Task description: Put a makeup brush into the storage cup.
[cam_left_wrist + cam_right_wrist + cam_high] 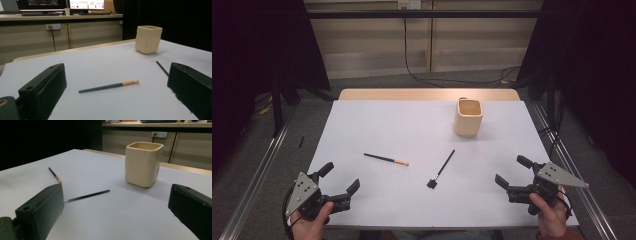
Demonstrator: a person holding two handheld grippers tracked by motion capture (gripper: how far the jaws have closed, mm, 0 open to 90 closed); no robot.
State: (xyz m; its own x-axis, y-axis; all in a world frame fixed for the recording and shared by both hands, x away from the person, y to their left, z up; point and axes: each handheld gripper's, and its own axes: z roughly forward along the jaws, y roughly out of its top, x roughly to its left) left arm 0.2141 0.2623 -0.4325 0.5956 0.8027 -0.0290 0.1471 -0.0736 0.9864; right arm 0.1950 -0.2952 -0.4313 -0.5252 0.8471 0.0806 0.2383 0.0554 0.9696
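Both of your claws are released and empty: the left claw [341,179] rests at the near left corner of the counter [377,120], the right claw [512,170] near the right edge. The orange-tipped brush [386,159] lies flat just left of the middle, the black brush [441,169] lies flat just right of it, and the cream cup [468,117] stands upright well beyond both. Your main risk is the grasp itself: these handles are thin and lie flush on the sheet, so a claw coming down too high will likely close on nothing, and one coming in skewed could roll or flick the brush away. Pressing hard could also drag the white sheet. Later, swinging a brush toward the cup, a low approach might knock it over.
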